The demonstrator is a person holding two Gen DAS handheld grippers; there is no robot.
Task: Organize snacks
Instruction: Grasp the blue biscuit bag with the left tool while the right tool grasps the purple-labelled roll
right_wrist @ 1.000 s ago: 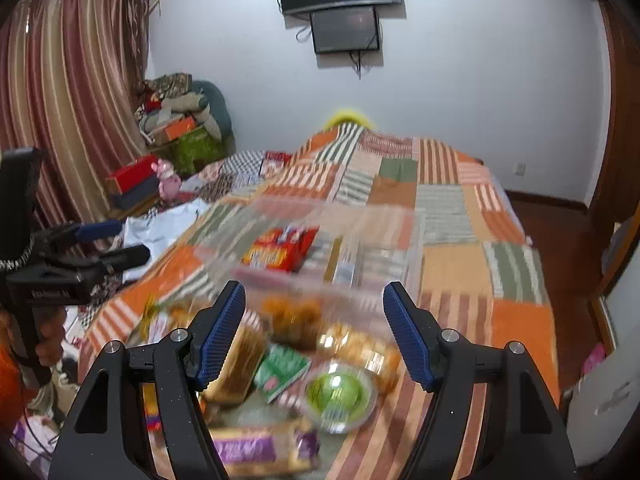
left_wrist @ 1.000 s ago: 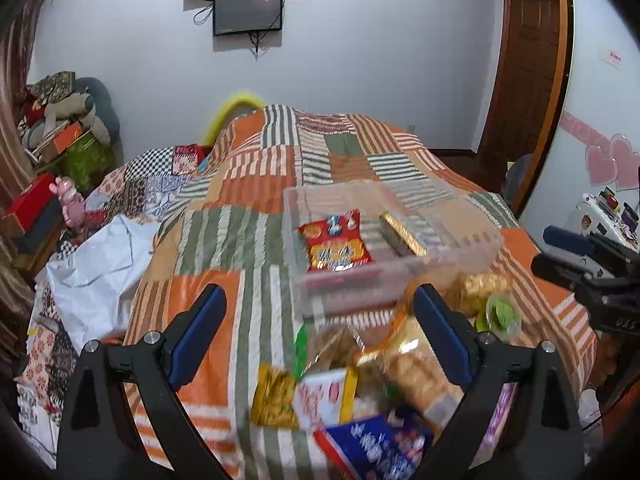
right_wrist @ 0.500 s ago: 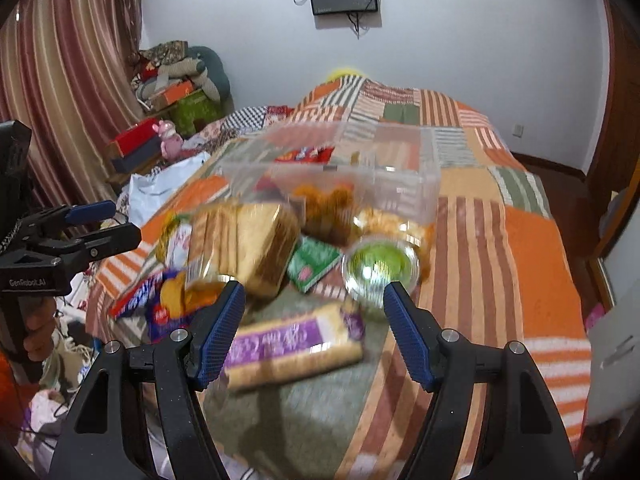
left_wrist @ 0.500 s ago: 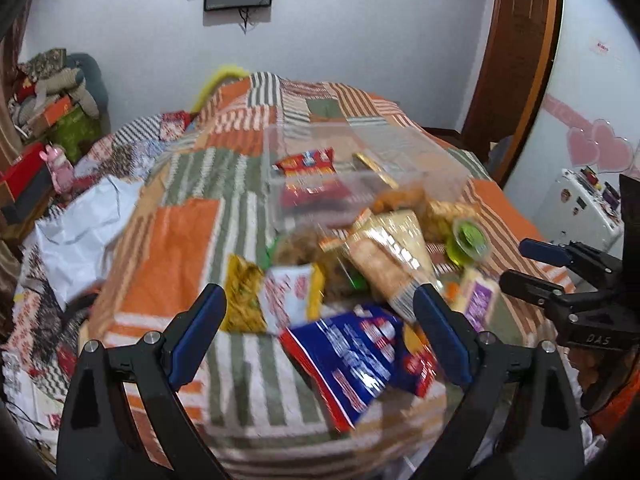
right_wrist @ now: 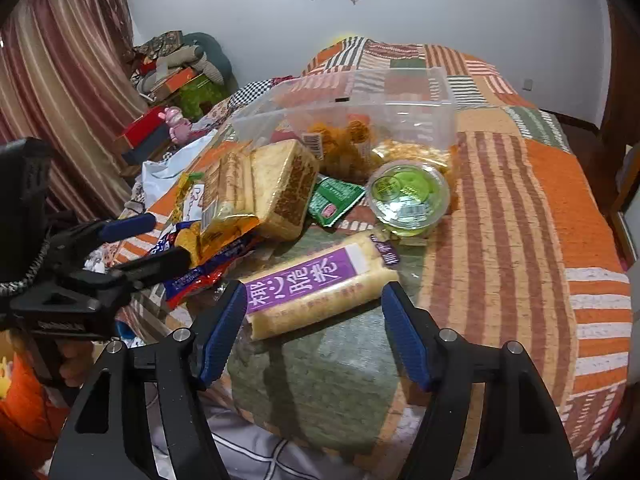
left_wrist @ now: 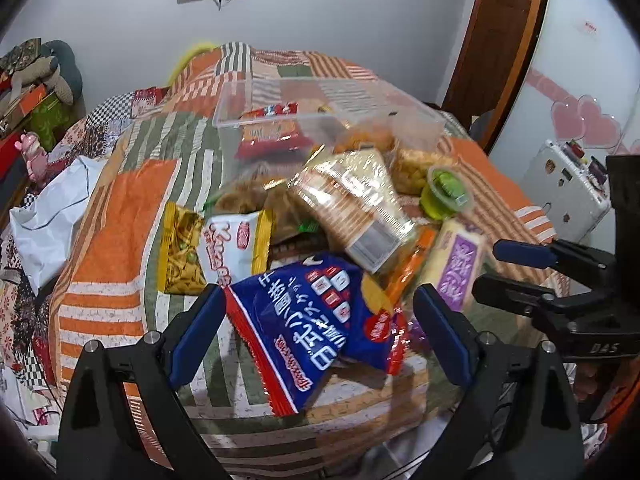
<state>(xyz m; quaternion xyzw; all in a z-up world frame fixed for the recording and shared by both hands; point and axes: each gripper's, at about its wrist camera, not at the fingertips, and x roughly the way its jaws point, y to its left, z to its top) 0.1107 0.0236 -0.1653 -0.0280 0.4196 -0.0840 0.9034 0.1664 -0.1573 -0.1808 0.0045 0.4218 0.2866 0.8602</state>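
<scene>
A heap of snacks lies on the patchwork bed in front of a clear plastic box (left_wrist: pixel 416 120) (right_wrist: pixel 400 92) that holds a red packet (left_wrist: pixel 272 132). My left gripper (left_wrist: pixel 320 320) (right_wrist: pixel 152 240) is open, its fingers on either side of a blue snack bag (left_wrist: pixel 312 320) without touching it. My right gripper (right_wrist: pixel 314 320) (left_wrist: pixel 492 266) is open with its jaws closing. A purple-labelled cracker pack (right_wrist: pixel 316 284) (left_wrist: pixel 456 260) lies between its tips, and the pads stand clear of it. Behind sit a bread pack (left_wrist: pixel 352 208) (right_wrist: pixel 272 188) and a green jelly cup (right_wrist: pixel 408 196).
A yellow and white noodle packet (left_wrist: pixel 216 248) and a small green sachet (right_wrist: pixel 334 200) lie in the heap. White cloth (left_wrist: pixel 48 208) and piled boxes (right_wrist: pixel 180 80) crowd the left side. The bed's front edge is just below both grippers. A striped curtain (right_wrist: pixel 52 80) hangs left.
Both grippers have sunk and tipped down towards the snack heap. The blue bag now lies between the left fingers and the purple pack between the right tips. The right jaws look slightly narrower.
</scene>
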